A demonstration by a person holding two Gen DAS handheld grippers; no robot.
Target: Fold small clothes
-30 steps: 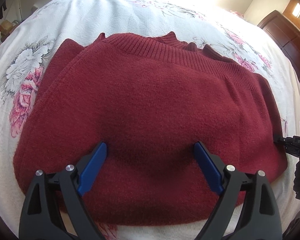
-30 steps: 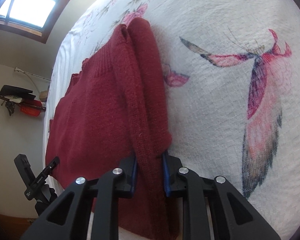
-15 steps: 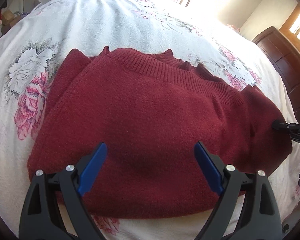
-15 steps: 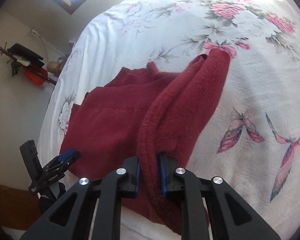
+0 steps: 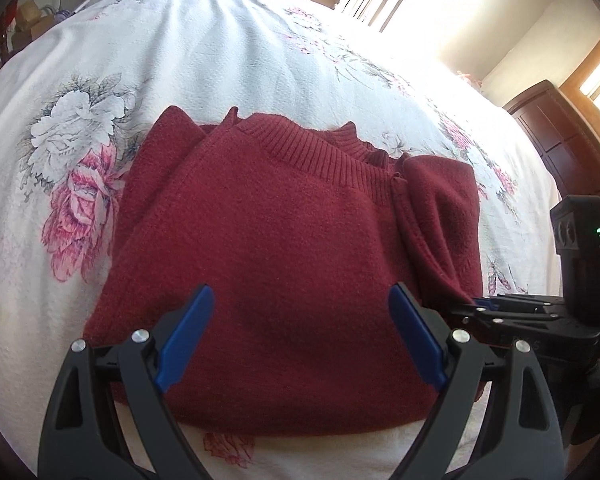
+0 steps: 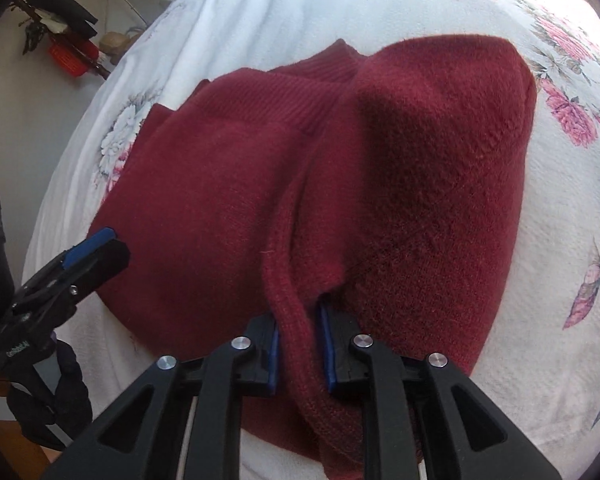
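1. The dark red knitted sweater (image 5: 284, 264) lies part-folded on the white bedspread printed with pink and grey flowers (image 5: 204, 52), its ribbed collar (image 5: 320, 152) at the far edge and the big pink rose print (image 5: 80, 216) just beside its left edge.

2. The right gripper (image 6: 300, 344) has its blue-padded jaws clamped on a thick rolled edge of the sweater — the right-hand portion, which stands up in a bulging hump (image 6: 440, 152) above the flat body.

3. The left gripper (image 5: 300, 336) hovers over the near half of the sweater with its jaws spread wide, holding nothing; whether its tips touch the knit I cannot tell.

4. Step in hand, as I judge it: the side fold, with the right portion being carried inward over the body.

5. The next move would call for laying that held portion flat across the middle, then letting go only once it rests — released early, the heavy knit would likely slump back toward the collar's right end. The left gripper could pin the body meanwhile.

6. Writing: small white lettering runs along the left gripper's black body in the right wrist view, too blurred to read. No garment label shows.
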